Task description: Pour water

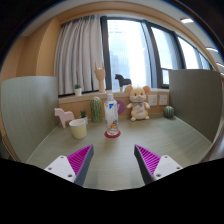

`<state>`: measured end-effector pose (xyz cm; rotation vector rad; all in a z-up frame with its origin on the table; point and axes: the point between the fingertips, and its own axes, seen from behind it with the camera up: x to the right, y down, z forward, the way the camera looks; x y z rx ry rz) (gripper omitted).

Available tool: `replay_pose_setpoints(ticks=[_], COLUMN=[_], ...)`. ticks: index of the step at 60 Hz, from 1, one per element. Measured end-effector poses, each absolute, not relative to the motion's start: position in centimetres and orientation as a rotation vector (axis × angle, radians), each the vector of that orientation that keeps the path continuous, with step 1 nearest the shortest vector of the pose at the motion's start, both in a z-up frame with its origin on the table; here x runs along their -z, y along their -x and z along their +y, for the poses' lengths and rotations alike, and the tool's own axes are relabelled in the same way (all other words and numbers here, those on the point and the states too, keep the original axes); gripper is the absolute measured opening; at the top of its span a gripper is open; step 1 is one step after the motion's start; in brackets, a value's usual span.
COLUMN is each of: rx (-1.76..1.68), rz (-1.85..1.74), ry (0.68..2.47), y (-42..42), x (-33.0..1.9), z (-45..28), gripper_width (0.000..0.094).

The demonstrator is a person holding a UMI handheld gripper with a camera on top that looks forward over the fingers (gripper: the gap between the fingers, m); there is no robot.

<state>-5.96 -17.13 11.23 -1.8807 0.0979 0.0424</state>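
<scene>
The jaws of the hand-held gripper (112, 160) stand wide apart with nothing between them, their two magenta ridged pads (78, 160) facing each other above a bare stretch of the pale grey-green desk (115, 150).

Ahead of the jaws, roughly on the line between the two fingers, a clear plastic bottle with a white cap (111, 117) stands upright on a small red round coaster (112, 133). It is well beyond the fingertips and not touched by either. To its left and a little nearer sits a short pale yellow-green cup (78, 127), upright, apart from the bottle.

Further out, toys line the back of the desk: a small pink pig figure (65, 116) behind the cup, a green ribbed cactus-like object (96, 108) behind the bottle, a beige plush mouse with pink ears (138, 103) to the right, and a small green object (168, 112) near the right partition.

Grey-green partition panels (28, 112) close in the desk on both sides. Beyond them rises a large window (135, 55) with grey curtains (78, 55) drawn to its left, a small potted plant (78, 90) and a dark horse figurine (124, 80) on the sill, and wood-toned wall panelling (45, 45) to the left.
</scene>
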Motion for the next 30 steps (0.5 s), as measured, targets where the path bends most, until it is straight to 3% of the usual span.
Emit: replay_pose_setpoints(ticks=[11,30], rx=[-0.006,-0.01], rz=[0.093,0.068], ry=[1.839,1.818], y=[4.7,5.1], x=[-14.5,-16.2], z=[-19.1,-21.0], gripper_width=[0.0836,0.0833])
